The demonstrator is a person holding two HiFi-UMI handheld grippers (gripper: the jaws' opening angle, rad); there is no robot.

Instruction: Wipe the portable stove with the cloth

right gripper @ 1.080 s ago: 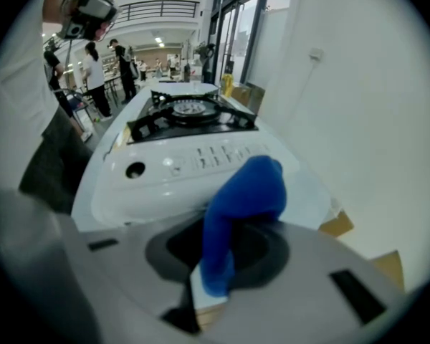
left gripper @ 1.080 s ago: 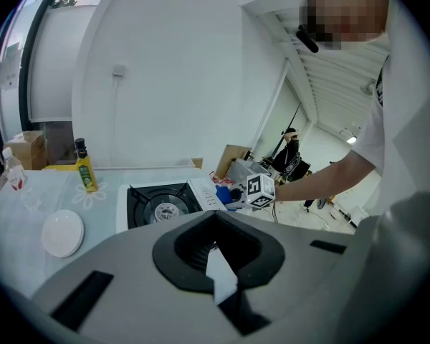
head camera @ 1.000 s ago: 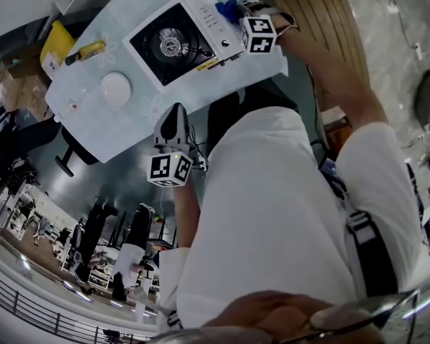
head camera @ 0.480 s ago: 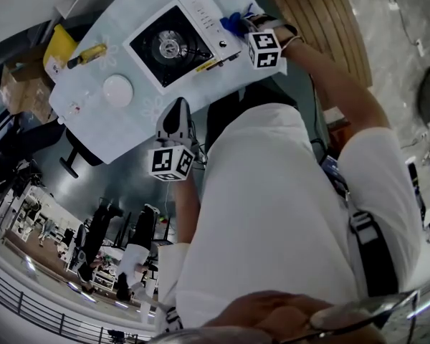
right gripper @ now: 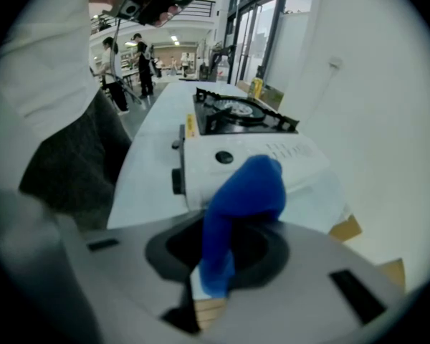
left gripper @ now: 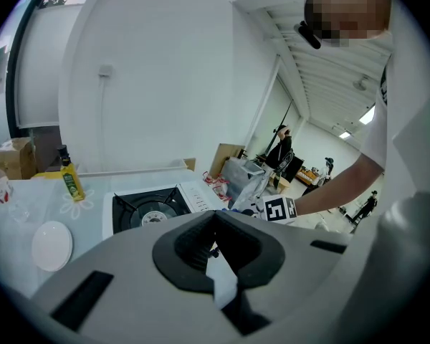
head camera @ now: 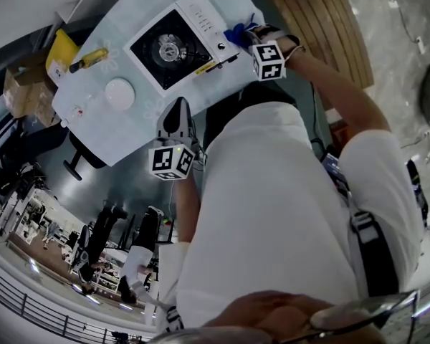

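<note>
The portable stove (head camera: 175,45) is white with a black burner top and stands on the pale table (head camera: 129,131). My right gripper (head camera: 245,36) is shut on a blue cloth (head camera: 236,31) at the stove's right end, by the control panel. In the right gripper view the cloth (right gripper: 244,190) bunches up out of the right gripper (right gripper: 216,267), just in front of the stove (right gripper: 233,153). My left gripper (head camera: 176,112) hangs over the table's near edge, shut and holding nothing. In the left gripper view the stove (left gripper: 152,210) lies beyond the left gripper (left gripper: 218,264).
A white round plate (head camera: 120,93) lies left of the stove. A yellow bottle (head camera: 89,58) lies on the table farther left, and a yellow bag (head camera: 59,49) and cardboard box (head camera: 16,84) are beyond the table's end. A wooden wall (head camera: 312,13) runs along the right.
My right gripper has drawn the blue cloth along the stove's right end toward the person. The left gripper has hardly moved.
</note>
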